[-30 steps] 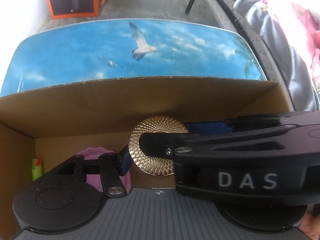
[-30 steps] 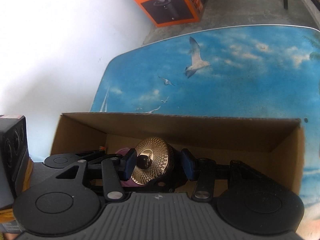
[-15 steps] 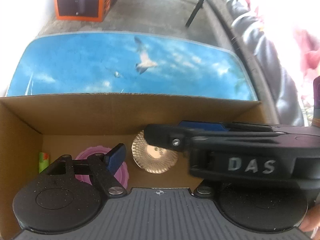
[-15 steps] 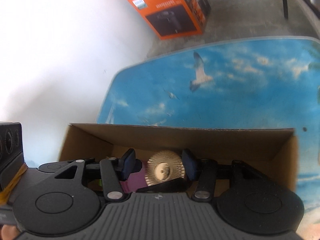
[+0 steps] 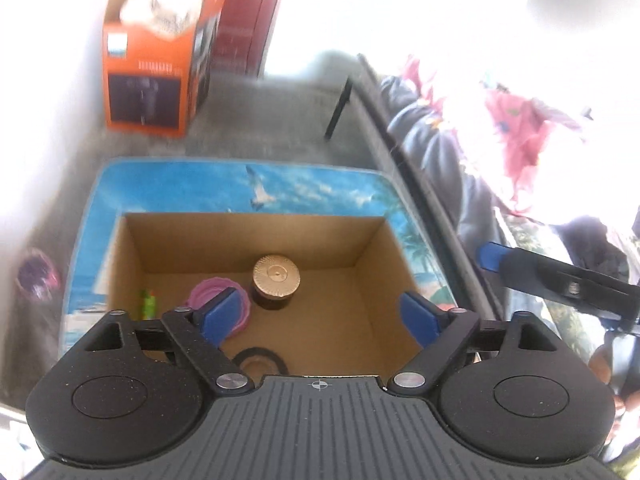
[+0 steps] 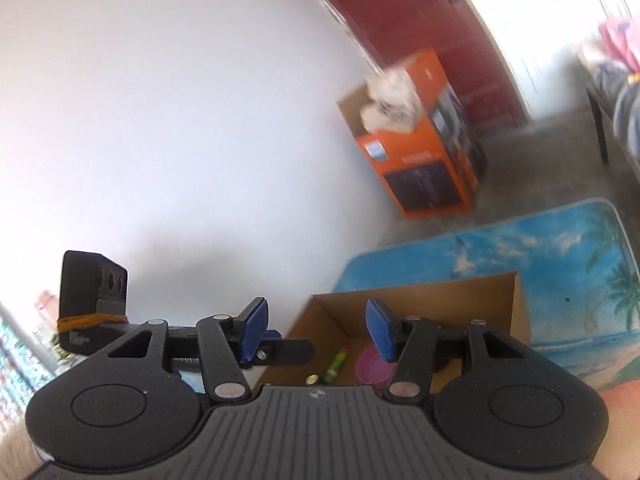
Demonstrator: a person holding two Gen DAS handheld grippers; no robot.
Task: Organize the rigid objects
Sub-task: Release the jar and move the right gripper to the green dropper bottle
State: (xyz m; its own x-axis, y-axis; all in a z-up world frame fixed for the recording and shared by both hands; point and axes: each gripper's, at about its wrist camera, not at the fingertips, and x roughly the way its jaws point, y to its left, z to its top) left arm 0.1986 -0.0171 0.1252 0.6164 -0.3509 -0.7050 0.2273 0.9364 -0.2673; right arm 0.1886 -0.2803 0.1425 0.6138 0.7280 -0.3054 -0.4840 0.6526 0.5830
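Both tools have pulled up and away from the open brown cardboard box (image 5: 256,240) since a second ago, when they were down inside it around the dark jar with the ribbed gold lid (image 5: 276,282). The left hand-held gripper (image 5: 320,316) has just been opening its jaws, which now stand spread wide with nothing between them, and it looks down into the box from above. The right hand-held gripper (image 6: 318,330) has swung off toward the white wall; its jaws have also just been opening a little and stand apart, gripping nothing.

I'd judge the jar delivered: it stands upright and free on the box floor, roughly at the centre, lid up, the gold disc finely ridged around a small central boss, the body beneath it dark and squat. Just beside it at 9 o'clock sits a round pink lidded tub (image 5: 218,302), and further out at 9 o'clock, near the left wall, a small green tube (image 5: 147,304). A black ring (image 5: 260,360) lies at 6 o'clock, near the front wall. The box rests on the desk with the blue sky-and-seagull print (image 5: 320,188)
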